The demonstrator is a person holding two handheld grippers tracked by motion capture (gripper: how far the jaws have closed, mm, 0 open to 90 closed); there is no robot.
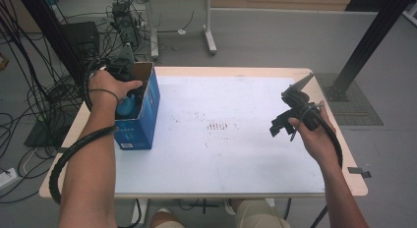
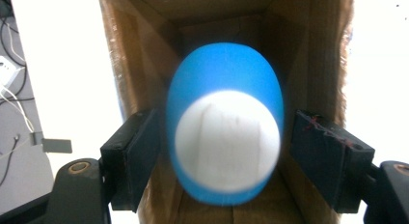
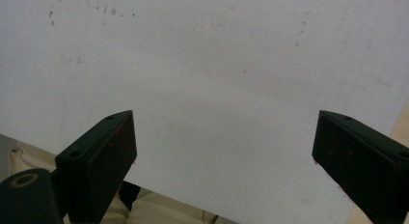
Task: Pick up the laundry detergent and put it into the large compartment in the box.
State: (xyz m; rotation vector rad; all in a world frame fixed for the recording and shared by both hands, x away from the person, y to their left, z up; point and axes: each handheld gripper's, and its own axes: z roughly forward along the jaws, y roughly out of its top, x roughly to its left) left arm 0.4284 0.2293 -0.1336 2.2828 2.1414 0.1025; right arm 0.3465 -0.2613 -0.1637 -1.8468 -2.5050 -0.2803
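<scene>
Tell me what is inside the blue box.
A blue cup, white base toward the camera, sits between the left gripper jaws inside the box. The cup hides most of the box's far end; anything behind it cannot be seen.

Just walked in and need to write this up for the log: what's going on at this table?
A person stands at a white table with a two-jaw gripper in each hand. The left gripper reaches into the open top of a blue cardboard box at the table's left edge, its jaws either side of a blue cup; a small gap shows on each side, so it isn't clamped. The right gripper is held above the bare tabletop on the right, jaws wide apart and holding nothing.
</scene>
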